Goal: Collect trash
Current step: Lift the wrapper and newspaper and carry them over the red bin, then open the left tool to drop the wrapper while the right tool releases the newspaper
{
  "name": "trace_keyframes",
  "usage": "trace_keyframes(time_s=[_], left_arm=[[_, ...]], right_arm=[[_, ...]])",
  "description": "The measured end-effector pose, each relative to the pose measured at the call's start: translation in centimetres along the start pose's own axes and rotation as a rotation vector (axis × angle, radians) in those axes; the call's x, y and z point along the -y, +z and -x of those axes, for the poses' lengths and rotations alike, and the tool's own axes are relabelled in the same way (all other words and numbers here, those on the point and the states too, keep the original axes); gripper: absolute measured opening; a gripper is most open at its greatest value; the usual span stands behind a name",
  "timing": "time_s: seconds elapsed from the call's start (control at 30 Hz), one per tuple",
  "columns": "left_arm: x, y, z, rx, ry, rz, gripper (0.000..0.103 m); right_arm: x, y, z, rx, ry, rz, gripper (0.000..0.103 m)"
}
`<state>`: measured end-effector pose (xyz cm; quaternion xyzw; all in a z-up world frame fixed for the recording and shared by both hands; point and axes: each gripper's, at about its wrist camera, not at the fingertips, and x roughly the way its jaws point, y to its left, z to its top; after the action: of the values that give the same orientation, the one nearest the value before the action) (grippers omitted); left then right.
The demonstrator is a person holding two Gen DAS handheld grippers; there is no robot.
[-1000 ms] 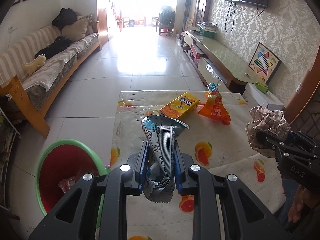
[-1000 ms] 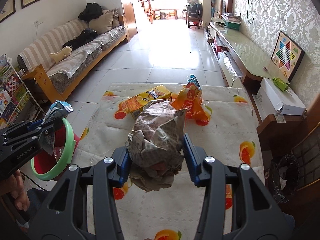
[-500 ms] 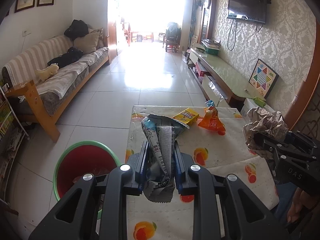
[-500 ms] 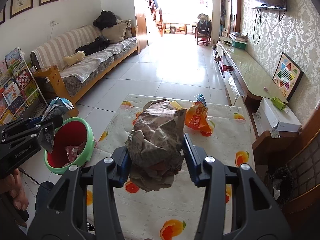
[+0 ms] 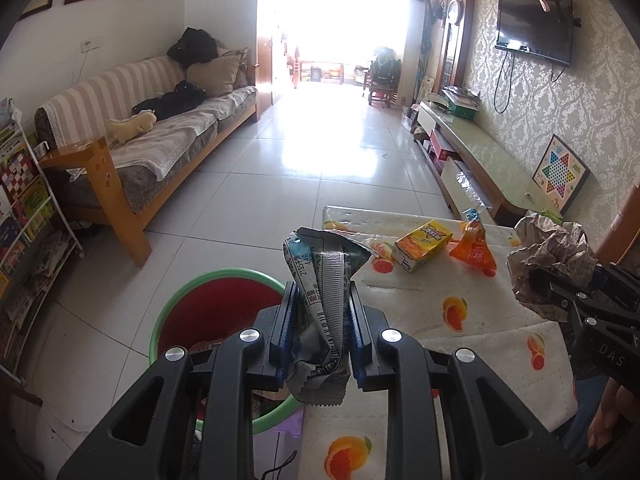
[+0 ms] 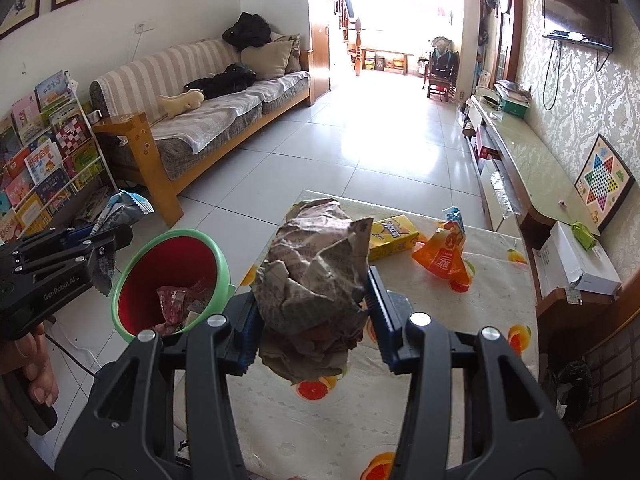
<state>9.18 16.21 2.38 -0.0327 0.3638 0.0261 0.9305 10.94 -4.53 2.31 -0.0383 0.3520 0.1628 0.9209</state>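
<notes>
**Both hands loaded, bin on the left**

Plainly, each gripper carries one piece of trash so that two go to the bin in one trip. The left gripper [image 5: 320, 320] has its jaws clamped on a crumpled silver wrapper [image 5: 320, 280], pinched across the middle so both ends stick out free. It hangs just above the near rim of the bin [image 5: 176, 304], a red pail with a green rim standing on the floor beside the worktop [image 5: 420, 300]; a drop from there should land inside, though the wrapper looks closer to the rim than to the bin's centre.

The right gripper [image 6: 312, 316] has its jaws clamped on a ball of brown paper [image 6: 316, 268], held wide because the ball is bulky. It sits over the worktop's edge nearest the bin, not yet above it, probably waiting its turn.

Some wrappers [image 6: 176, 304] already lie in the bin. Farther from the bin, a yellow box [image 5: 424, 242] and an orange packet [image 5: 474, 250] lie on the worktop, uncollected.
</notes>
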Motion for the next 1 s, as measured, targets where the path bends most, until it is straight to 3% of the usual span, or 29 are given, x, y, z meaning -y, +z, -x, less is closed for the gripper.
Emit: trace_keyframes(time_s=[0.47,0.5,0.6,0.63,1.0], left_arm=[[-9.4,-0.6,-4.9,-0.083,0.102,0.105,0.027],[-9.7,-0.6,-5.2,-0.090,0.106,0.112,0.035],[-10.9,-0.7,-5.4,-0.072,0.106,0.135,0.077],[-11.0,-0.6,-5.3,-0.066,0.112,0.139,0.082],[-14.6,-1.3,-3.5,-0.030,0.200,0.220,0.093]], right_arm=[[-6.4,1.3,-3.9,-0.038,0.079,0.084,0.046],[-6.9,1.4,-4.2,-0.041,0.084,0.088,0.046],[-8.0,1.8,-5.0,-0.045,0.101,0.098,0.046],[-8.4,1.9,-5.3,-0.046,0.106,0.101,0.046],[-13.0,2.5,-8.2,-0.070,0.188,0.153,0.046]])
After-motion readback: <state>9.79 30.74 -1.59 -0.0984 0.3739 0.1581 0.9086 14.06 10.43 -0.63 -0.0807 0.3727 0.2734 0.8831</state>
